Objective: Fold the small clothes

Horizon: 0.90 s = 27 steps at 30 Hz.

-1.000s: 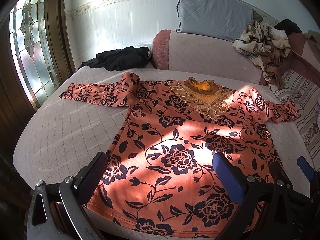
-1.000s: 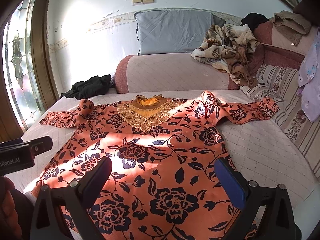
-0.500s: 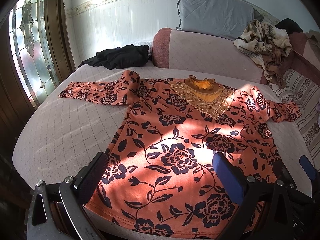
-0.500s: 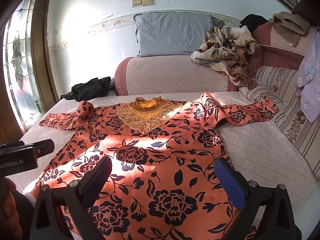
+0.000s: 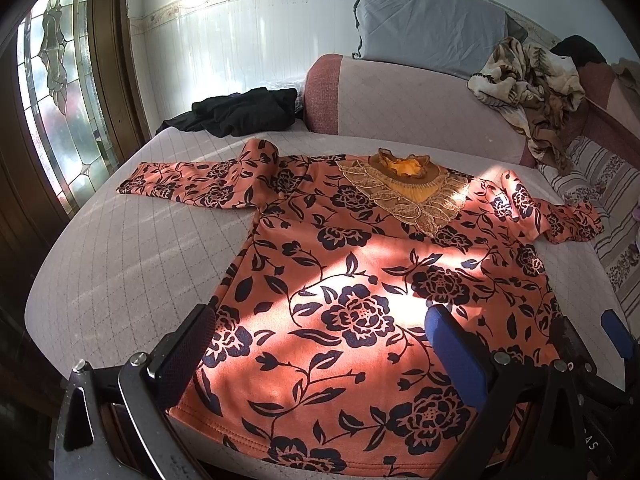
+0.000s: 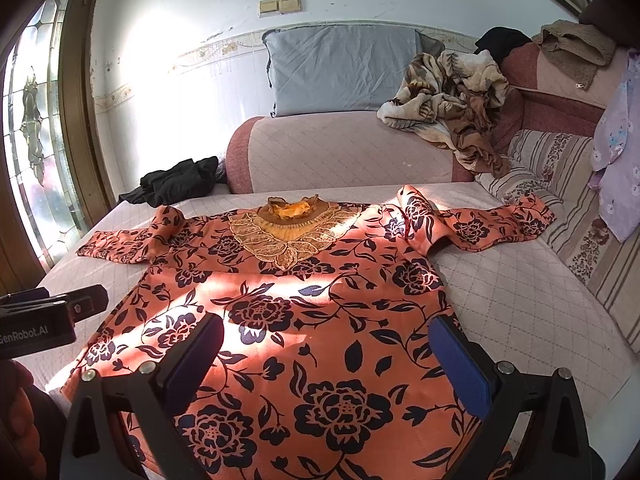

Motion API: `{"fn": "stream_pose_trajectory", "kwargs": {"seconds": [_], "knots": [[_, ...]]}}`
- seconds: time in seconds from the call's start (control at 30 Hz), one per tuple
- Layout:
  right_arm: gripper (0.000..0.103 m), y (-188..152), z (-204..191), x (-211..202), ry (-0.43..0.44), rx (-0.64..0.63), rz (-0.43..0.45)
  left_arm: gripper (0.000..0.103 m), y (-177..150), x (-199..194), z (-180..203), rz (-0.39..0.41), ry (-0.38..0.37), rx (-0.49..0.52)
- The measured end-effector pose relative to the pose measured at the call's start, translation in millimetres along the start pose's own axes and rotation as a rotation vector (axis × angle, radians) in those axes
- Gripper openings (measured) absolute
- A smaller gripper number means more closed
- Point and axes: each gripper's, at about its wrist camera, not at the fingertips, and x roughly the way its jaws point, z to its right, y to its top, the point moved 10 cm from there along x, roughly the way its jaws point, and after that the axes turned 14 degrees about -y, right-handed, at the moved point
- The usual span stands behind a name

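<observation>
- Surface: pale quilted diamond-stitch mattress pad [image 5: 120,256] on a corner sofa-bed, hard sun patches across it, stained-glass window [image 5: 56,92] on the left.
- Left gripper [image 5: 320,344]: jaws wide apart, black pad one side, blue pad the other, nothing held. It hovers over the hem's left half.
- Right gripper [image 6: 328,356]: jaws equally wide apart and empty, over the hem's right half. The left gripper's body shows at the left edge of the right wrist view.
- Task item: orange long-sleeved top with black rose print [image 5: 360,280], lying face up and flat on the pad, hem toward the grippers, gold lace collar [image 5: 404,188] at the far end.
- Both sleeves are spread outwards. The left sleeve [image 5: 192,184] lies mostly flat; the right sleeve [image 6: 480,228] is bunched and doubled at the shoulder.
- Judgement: no fold started yet.
- Risk: the hem sits at the mattress edge, so a pull toward the person could drag the top off.
- Risk: pinching only the upper layer would split front from back and skew the fold.
- Risk: the bunched right sleeve could trap a lump if folded in without flattening.
- Far: crumpled black garment [image 5: 240,112] just beyond the left sleeve, grey pillow [image 6: 344,68] against the wall, brown patterned blanket heap [image 6: 452,96] on the backrest. All are clear of the top.
</observation>
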Motion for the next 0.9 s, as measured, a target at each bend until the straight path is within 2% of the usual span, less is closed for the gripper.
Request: {"fn": "stream_pose_trajectory", "kwargs": {"seconds": [0.9], "knots": [[0.103, 2.2, 2.6, -1.6, -0.008, 0.005, 0.012, 0.103, -1.5, 1.3, -0.6, -0.007, -0.003, -0.003]]}}
